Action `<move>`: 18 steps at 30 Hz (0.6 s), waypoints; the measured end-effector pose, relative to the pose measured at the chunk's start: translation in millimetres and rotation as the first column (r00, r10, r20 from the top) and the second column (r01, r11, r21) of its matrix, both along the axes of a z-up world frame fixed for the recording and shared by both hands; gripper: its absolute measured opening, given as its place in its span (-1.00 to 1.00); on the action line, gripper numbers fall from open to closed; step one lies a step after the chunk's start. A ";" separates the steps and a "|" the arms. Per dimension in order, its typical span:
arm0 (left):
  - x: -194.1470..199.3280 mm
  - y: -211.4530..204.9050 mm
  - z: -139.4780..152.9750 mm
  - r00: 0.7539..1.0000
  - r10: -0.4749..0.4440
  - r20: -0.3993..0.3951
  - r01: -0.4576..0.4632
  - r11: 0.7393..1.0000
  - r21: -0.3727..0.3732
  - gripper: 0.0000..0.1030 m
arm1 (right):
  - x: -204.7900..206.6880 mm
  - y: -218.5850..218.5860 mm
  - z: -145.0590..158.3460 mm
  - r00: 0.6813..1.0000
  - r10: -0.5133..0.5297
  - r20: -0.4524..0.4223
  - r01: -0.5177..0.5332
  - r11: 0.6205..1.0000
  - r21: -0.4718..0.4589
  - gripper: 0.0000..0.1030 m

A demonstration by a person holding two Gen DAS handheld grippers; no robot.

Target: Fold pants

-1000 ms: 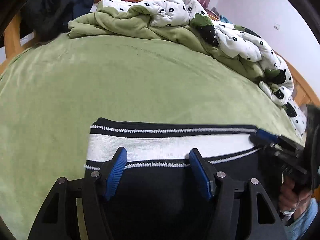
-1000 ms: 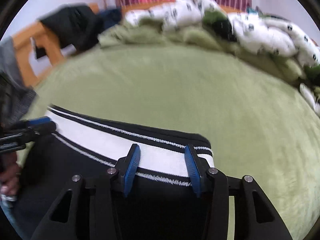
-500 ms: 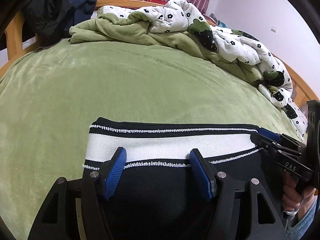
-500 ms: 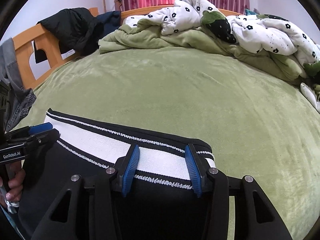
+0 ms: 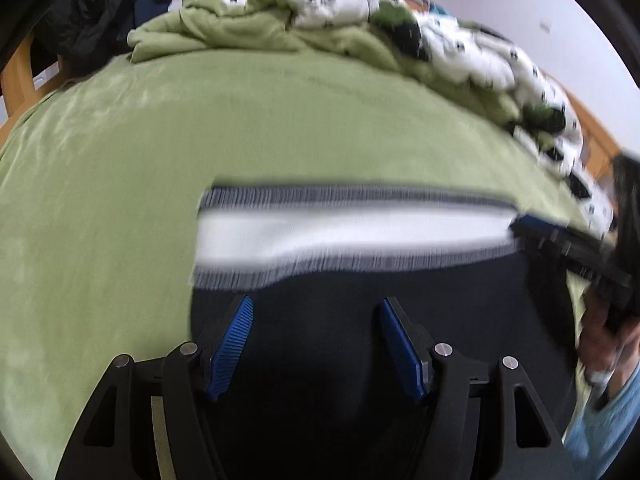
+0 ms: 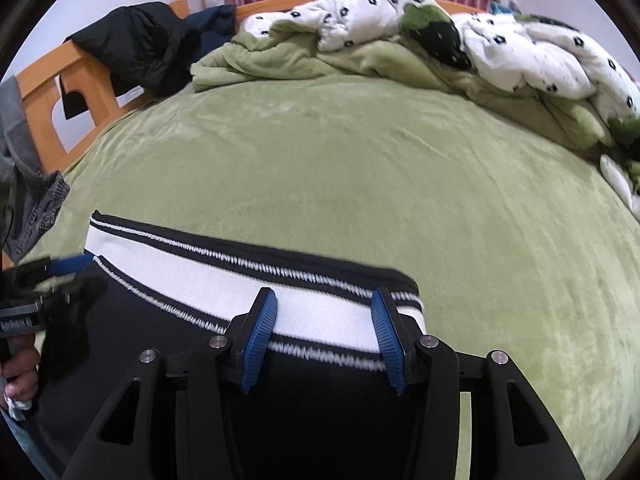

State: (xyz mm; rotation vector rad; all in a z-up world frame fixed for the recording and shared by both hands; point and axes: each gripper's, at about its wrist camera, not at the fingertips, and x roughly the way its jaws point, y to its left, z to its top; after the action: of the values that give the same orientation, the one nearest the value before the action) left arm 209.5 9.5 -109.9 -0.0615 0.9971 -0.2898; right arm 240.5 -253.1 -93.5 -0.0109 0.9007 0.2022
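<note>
In my left wrist view, the pants (image 5: 360,320) lie flat on the green bed cover (image 5: 240,128), their white waistband (image 5: 352,232) ahead of my left gripper (image 5: 316,344), whose jaws are spread over dark cloth, holding nothing

In my right wrist view, my right gripper (image 6: 324,336) stands spread over the waistband's right end, pinching nothing
</note>
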 end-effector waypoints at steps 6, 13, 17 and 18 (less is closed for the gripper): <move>-76.8 14.7 -2.5 0.999 -0.037 -0.034 0.035 0.997 -0.062 0.23 | -80.8 -5.6 0.4 0.999 0.045 0.015 -0.044 0.998 -0.041 -0.07; -151.4 27.4 -5.2 1.000 0.002 -0.011 -0.003 0.995 -0.097 0.23 | -175.5 -27.7 -17.0 0.998 0.052 0.039 -0.052 0.999 0.007 -0.07; -177.3 21.7 -11.2 0.999 0.007 -0.048 -0.009 0.999 -0.034 0.25 | -201.2 -35.4 -29.6 0.998 0.031 0.046 -0.032 0.999 0.032 -0.07; -180.6 20.1 -19.9 0.993 -0.014 -0.116 0.008 0.998 -0.057 0.26 | -205.8 -38.2 -29.5 0.998 0.029 0.054 -0.032 0.998 0.047 -0.07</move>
State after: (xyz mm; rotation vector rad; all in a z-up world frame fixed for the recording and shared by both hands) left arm 29.0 29.6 -129.8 -0.1252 1.1051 -0.3270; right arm 34.7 -291.3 -123.0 0.0142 0.8425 0.2509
